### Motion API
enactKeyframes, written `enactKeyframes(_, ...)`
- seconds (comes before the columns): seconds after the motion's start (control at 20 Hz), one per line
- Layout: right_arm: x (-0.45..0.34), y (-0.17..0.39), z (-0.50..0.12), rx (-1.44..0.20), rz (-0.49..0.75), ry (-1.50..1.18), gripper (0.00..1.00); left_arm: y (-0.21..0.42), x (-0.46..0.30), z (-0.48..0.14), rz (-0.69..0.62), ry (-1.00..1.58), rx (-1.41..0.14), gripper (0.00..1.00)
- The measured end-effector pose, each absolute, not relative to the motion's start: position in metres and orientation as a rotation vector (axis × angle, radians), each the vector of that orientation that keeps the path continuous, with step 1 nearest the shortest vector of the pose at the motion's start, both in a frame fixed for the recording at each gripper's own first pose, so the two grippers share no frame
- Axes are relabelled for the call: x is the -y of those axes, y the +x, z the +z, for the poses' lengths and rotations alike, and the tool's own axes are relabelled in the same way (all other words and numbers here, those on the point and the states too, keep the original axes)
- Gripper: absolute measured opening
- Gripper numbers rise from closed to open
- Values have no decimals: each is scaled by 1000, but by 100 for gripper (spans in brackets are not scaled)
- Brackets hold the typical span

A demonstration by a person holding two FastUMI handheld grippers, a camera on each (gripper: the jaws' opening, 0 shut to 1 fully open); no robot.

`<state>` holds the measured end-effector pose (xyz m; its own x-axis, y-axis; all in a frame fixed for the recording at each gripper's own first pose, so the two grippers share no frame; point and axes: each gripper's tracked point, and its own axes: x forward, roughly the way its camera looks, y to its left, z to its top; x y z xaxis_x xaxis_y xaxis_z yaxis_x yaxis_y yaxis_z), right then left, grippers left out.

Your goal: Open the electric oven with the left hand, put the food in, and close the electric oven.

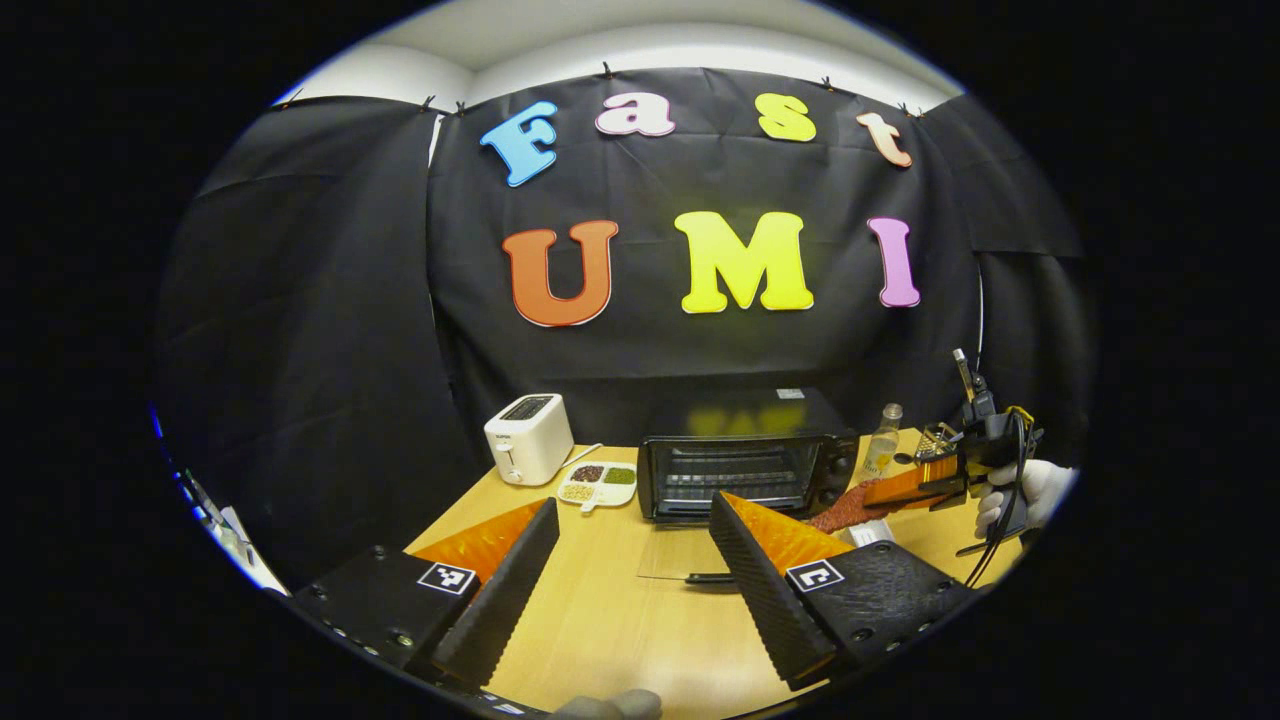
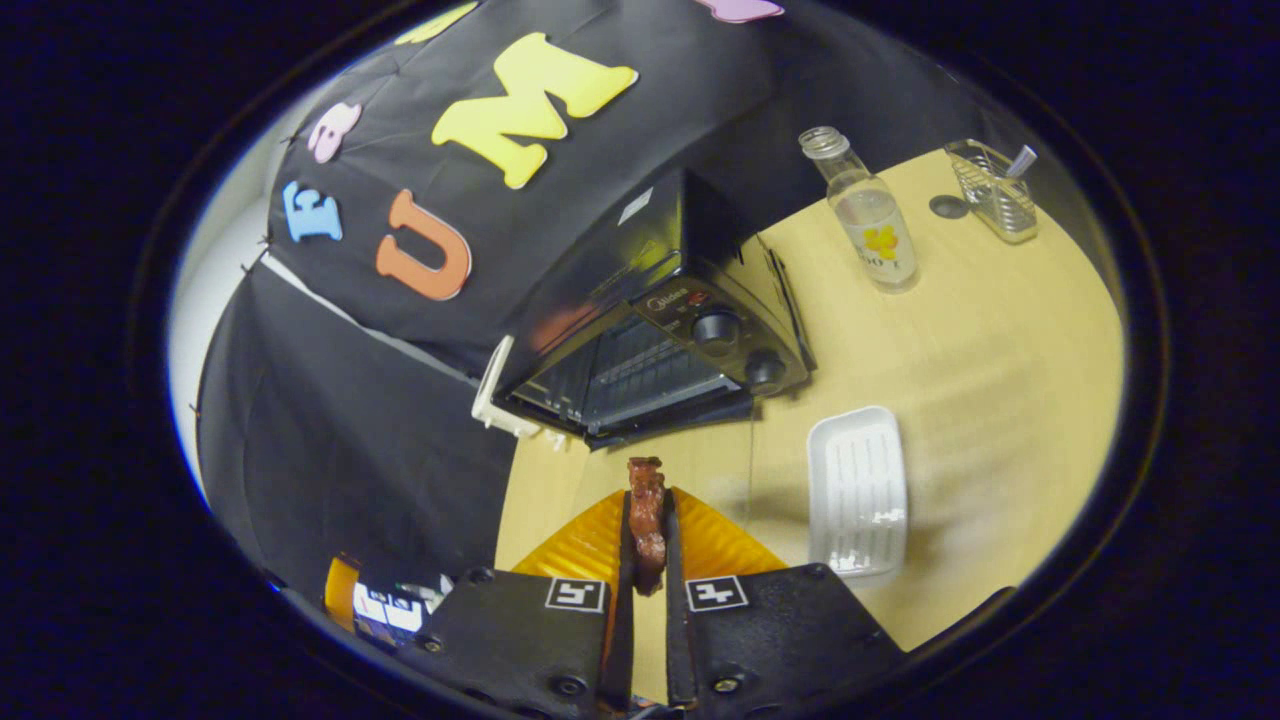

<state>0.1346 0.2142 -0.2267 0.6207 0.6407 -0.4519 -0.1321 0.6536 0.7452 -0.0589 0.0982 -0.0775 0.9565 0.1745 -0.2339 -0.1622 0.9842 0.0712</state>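
The black electric oven (image 1: 745, 465) stands at the back of the table. Its glass door (image 1: 690, 552) lies open and flat in front of it, with the wire rack showing inside. My left gripper (image 1: 634, 504) is open and empty, a little short of the door's handle (image 1: 712, 578). In the right gripper view my right gripper (image 2: 647, 505) is shut on a reddish-brown strip of food (image 2: 646, 478), pointing at the oven (image 2: 655, 345) from its right front. In the left gripper view a gloved hand (image 1: 1020, 492) holds that gripper (image 1: 925, 487), and the food (image 1: 848, 508) hangs right of the oven.
A white toaster (image 1: 528, 437) and a divided snack plate (image 1: 598, 484) sit left of the oven. An empty white tray (image 2: 857, 488), a clear bottle (image 2: 870, 228), its cap (image 2: 946, 207) and a wire basket (image 2: 993, 188) stand to the oven's right on the wooden table (image 2: 1010, 380).
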Motion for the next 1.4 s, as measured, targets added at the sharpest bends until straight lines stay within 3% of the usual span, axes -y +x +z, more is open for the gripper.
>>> enactKeyframes(0.55,-332,243,-256,-544,285,1003,16,-36,-140,-86,102,65,-268,97)
enactKeyframes(0.9,-347,297,-268,-420,136,994,16,-28,-152,-105,96,47,-310,97)
enactKeyframes(1.15,-346,314,-278,-381,102,942,16,-27,-159,-111,90,67,-317,97)
enactKeyframes(1.4,-347,310,-289,-417,59,787,25,-26,-159,-110,72,61,-317,97)
